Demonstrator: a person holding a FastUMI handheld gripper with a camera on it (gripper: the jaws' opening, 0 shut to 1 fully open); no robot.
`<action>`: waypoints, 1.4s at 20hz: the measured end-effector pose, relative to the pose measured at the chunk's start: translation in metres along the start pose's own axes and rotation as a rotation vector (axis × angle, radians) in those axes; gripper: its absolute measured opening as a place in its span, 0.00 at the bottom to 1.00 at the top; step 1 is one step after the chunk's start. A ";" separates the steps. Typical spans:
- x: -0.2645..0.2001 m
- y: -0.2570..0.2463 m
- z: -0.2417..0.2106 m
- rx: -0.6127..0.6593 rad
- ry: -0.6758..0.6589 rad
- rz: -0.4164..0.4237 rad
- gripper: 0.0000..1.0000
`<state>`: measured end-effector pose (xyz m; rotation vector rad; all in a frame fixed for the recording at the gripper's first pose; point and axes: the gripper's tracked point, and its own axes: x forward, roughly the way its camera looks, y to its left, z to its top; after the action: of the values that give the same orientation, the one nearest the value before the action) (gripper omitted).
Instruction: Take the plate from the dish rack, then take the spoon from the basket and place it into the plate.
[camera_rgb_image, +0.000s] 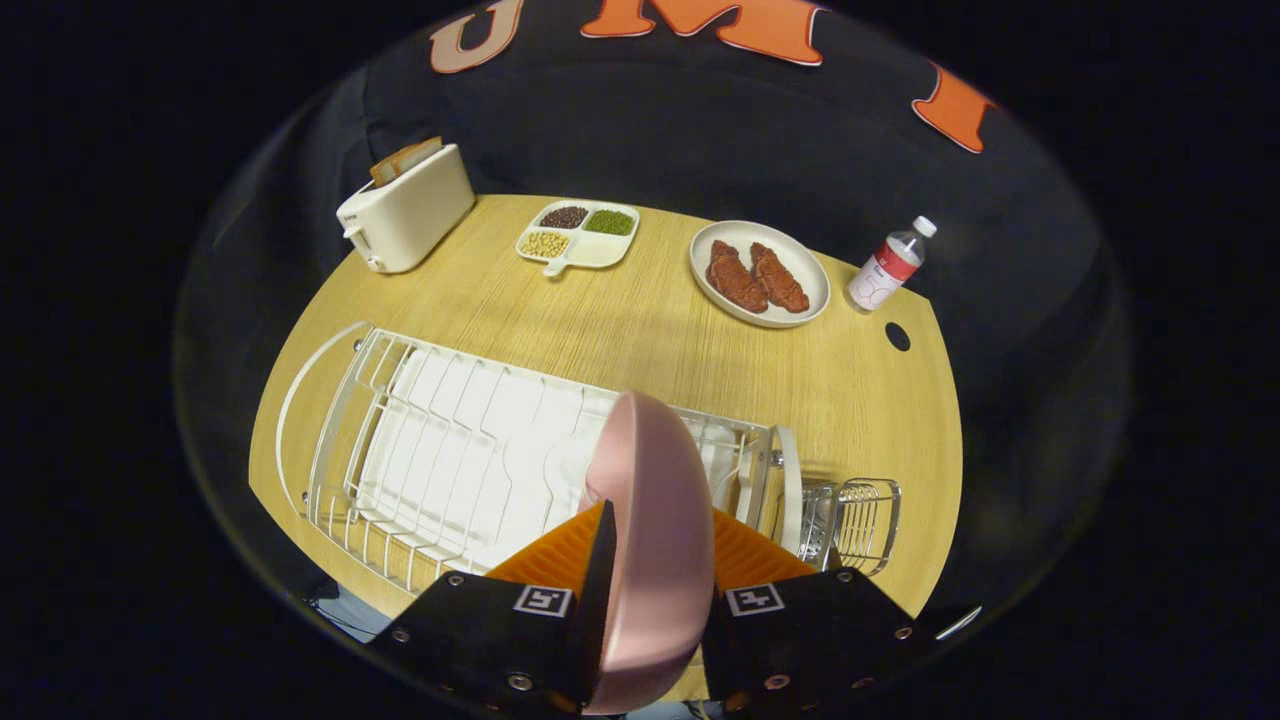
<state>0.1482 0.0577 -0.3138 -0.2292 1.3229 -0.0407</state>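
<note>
The glossy pink round plate (650, 540) stands on edge right between the gripper (655, 560) fingers, both pressing its faces, held over the white wire dish rack (450, 450) with the small metal wire basket (855, 520) just beside.

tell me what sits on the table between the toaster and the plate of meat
The divided snack tray with beans sits there, per the gripper view.
</note>
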 end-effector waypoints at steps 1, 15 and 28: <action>-0.005 -0.001 0.002 0.016 -0.014 -0.001 0.41; -0.093 0.029 -0.022 -0.019 -0.220 0.124 0.30; -0.106 0.045 -0.118 0.101 -0.250 0.318 0.30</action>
<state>0.0033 0.1013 -0.2480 0.0621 1.0915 0.1843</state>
